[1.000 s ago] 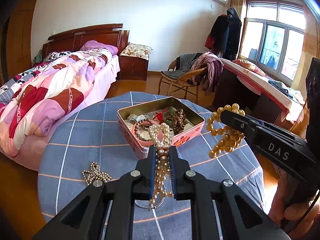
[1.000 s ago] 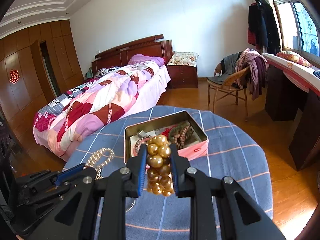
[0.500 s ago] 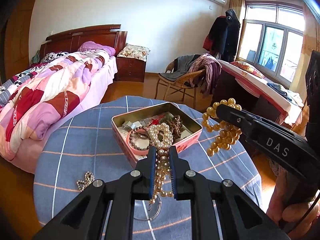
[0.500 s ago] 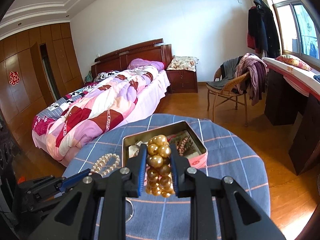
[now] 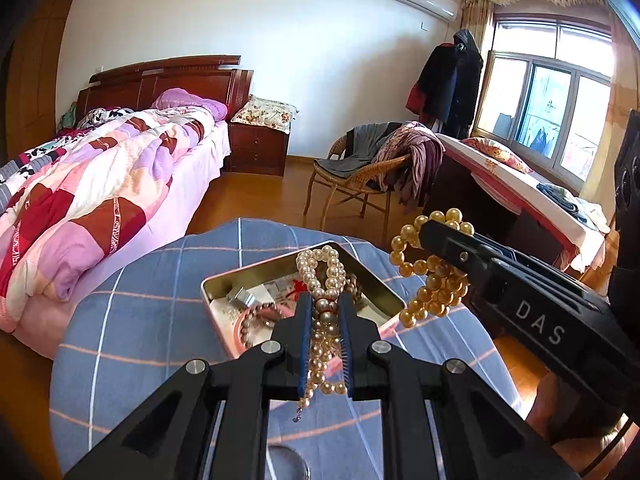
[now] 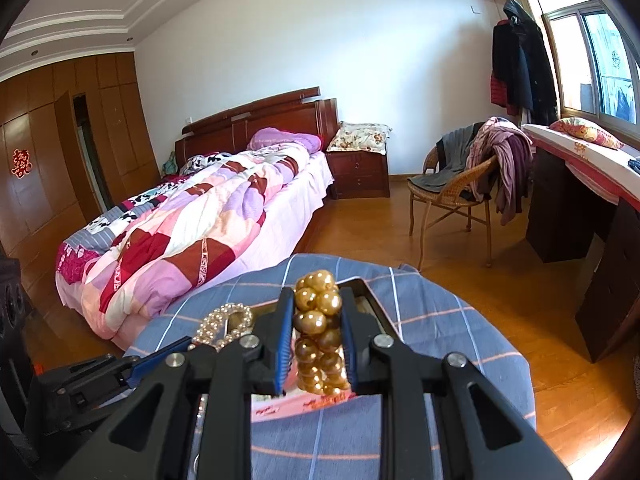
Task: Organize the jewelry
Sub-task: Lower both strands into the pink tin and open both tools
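Pink-and-purple patchwork covers the bed point(image 5: 100, 184) at the far left of both my views, well apart from the round bench point(image 5: 136, 320) with its blue checked cloth. On that bench sits the open metal tin point(image 5: 224, 320) with pink sides; inside I can make out a dark bead strand and some small bits, though they are blurred.

My left hand-held gripper point(image 5: 325, 312) is clenched on the white pearl necklace point(image 5: 320, 268). Its 2 blue-edged pads pinch the strand, which loops up above the fingertips and hangs down below them, over the near edge of the tin. From the right wrist view that same gripper enters at lower left, with the pearl loop point(image 6: 226, 322) poking up beside the tin.

Further right, my right hand-held gripper point(image 6: 316, 320) is grasping the gold bead bracelet point(image 6: 318, 308), a thick cluster of large beads filling the gap between its 2 pads. In the left wrist view this gripper point(image 5: 430, 242) comes in from the right (its side reads DAS) and the gold beads point(image 5: 432, 280) dangle just off the tin's right corner, above the cloth. Whether they are over the tin or beside it I cannot tell.

A wicker chair point(image 6: 452, 196) draped in clothes stands beyond, on the wooden floor.
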The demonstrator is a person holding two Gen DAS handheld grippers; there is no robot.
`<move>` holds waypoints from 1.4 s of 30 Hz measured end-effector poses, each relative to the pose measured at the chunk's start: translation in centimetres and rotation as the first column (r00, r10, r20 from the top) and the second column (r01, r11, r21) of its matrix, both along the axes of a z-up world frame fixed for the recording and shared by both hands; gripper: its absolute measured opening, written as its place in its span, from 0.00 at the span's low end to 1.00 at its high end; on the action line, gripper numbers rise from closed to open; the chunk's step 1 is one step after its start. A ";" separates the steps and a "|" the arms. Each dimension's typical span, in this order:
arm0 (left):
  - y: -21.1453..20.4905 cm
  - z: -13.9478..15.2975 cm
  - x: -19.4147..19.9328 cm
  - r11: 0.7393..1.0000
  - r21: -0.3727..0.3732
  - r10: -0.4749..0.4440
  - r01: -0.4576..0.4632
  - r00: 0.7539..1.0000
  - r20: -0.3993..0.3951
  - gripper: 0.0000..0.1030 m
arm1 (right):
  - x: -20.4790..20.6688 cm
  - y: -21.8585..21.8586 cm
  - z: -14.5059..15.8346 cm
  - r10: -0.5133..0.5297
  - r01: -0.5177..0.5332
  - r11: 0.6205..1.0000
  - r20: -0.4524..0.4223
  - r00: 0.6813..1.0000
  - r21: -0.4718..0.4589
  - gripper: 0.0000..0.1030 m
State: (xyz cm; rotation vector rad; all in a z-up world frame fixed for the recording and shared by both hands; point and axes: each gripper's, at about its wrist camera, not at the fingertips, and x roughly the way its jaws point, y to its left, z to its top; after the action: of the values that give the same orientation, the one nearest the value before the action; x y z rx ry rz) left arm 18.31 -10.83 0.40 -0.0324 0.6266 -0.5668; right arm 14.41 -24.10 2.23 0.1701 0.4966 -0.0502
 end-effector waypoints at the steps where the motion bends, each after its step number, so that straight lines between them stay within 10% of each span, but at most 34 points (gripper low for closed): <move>1: -0.3 -0.2 0.4 1.000 0.004 0.003 -0.003 1.000 -0.004 0.12 | 0.4 -0.1 0.0 -0.003 0.003 1.000 0.001 1.000 0.000 0.24; 37: -3.9 -7.4 8.8 0.986 0.141 0.111 -0.085 0.976 -0.188 0.12 | 11.9 -3.5 -8.6 0.018 0.001 0.997 -0.260 0.965 0.075 0.27; 42: -4.0 -7.3 8.9 0.981 0.172 0.126 -0.092 0.973 -0.196 0.15 | 11.1 -4.3 -8.8 0.028 0.006 0.991 -0.248 0.968 0.136 0.73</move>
State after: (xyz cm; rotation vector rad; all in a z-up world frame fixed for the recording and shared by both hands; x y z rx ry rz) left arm 27.18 -14.84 -6.94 0.0277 0.8660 -0.4066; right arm 25.50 -28.42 -6.52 0.2970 0.7534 -0.0270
